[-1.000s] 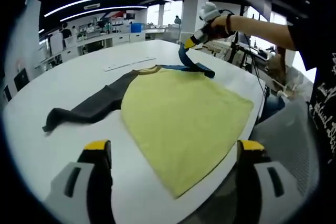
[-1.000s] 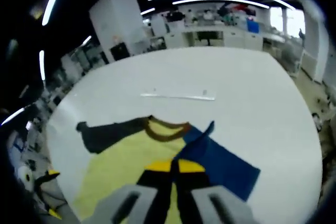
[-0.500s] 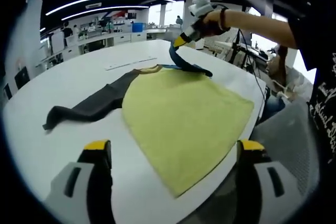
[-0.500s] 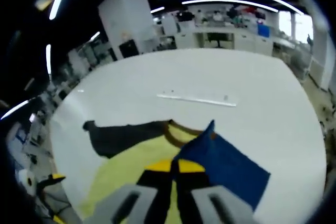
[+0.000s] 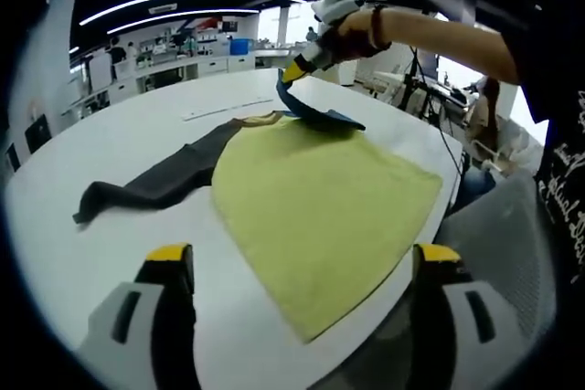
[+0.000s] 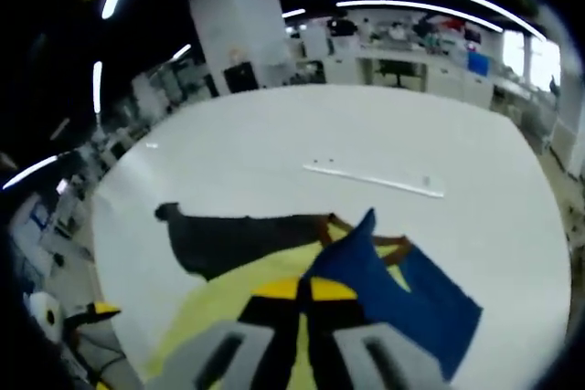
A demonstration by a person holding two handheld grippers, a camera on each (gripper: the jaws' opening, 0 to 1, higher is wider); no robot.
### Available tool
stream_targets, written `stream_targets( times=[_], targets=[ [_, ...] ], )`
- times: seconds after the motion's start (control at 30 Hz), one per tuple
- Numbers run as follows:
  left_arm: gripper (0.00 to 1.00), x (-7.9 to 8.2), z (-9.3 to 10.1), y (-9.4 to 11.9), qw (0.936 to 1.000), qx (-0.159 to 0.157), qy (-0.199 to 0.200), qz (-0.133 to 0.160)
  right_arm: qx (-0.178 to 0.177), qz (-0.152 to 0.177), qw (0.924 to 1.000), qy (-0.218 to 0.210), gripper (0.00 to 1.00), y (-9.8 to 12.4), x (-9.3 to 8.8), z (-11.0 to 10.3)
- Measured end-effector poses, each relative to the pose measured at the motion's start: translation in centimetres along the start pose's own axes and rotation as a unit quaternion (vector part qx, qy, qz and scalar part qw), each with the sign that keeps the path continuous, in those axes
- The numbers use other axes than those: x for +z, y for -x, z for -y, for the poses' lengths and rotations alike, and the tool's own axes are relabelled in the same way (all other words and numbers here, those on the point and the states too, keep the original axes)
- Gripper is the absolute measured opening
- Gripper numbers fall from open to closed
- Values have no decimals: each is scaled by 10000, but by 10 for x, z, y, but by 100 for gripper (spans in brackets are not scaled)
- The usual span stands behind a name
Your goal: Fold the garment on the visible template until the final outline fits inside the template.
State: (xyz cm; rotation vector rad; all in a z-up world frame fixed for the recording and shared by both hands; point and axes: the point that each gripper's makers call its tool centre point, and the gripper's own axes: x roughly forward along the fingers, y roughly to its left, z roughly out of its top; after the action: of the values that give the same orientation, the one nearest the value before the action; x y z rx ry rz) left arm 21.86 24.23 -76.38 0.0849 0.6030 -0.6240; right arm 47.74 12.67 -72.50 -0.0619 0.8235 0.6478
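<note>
A shirt with a yellow body lies flat on the white table. Its dark grey sleeve stretches out to the left. The blue sleeve is lifted at its end by my right gripper, held in a gloved hand above the brown collar. In the right gripper view the jaws are shut on the blue sleeve, with the dark sleeve and yellow body below. My left gripper hovers open over the near hem, holding nothing.
A thin white strip lies on the table beyond the collar, also seen as a strip in the right gripper view. The table edge runs close along the shirt's right side, with a grey chair beside it. Benches and a white pillar stand far behind.
My right gripper has carried the blue sleeve end leftward across the shirt toward the collar, folding the sleeve over. The left gripper has stayed still and open.
</note>
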Motion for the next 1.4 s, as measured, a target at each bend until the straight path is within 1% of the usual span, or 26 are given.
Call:
stream_targets(
  times=[0.13, 0.3, 0.4, 0.83, 0.97, 1.07, 1.2, 1.27, 1.4],
  targets=[
    [97, -3, -2, 0, 10000, 27, 24, -41, 82, -15, 9999, 88, 0, -5, 3, -12],
    [97, -2, -3, 1, 10000, 51, 47, -8, 120, -28, 9997, 210, 0, -8, 5, -23],
    [96, -4, -3, 1, 10000, 47, 68, -29, 186, -23, 9995, 251, 0, -11, 8, -34],
    [96, -6, -5, 2, 9999, 79, 108, -32, 372, 17, 9979, 529, 0, -14, 13, -60],
    [96, -7, -5, 3, 9999, 97, 125, -41, 492, 48, 9969, 618, 0, -14, 15, -71],
    [96, -7, -6, 2, 9998, 104, 133, -46, 571, 6, 9958, 718, 0, -18, 12, -79],
    [96, -8, -5, 2, 9998, 100, 144, -50, 648, -55, 9950, 755, 0, -23, 4, -87],
    [96, -8, -5, 2, 9999, 95, 128, -63, 691, -111, 9943, 809, 0, -25, -4, -91],
    [96, -10, -5, 2, 9999, 87, 126, -69, 697, -228, 9935, 869, 0, -33, -17, -94]
  ],
)
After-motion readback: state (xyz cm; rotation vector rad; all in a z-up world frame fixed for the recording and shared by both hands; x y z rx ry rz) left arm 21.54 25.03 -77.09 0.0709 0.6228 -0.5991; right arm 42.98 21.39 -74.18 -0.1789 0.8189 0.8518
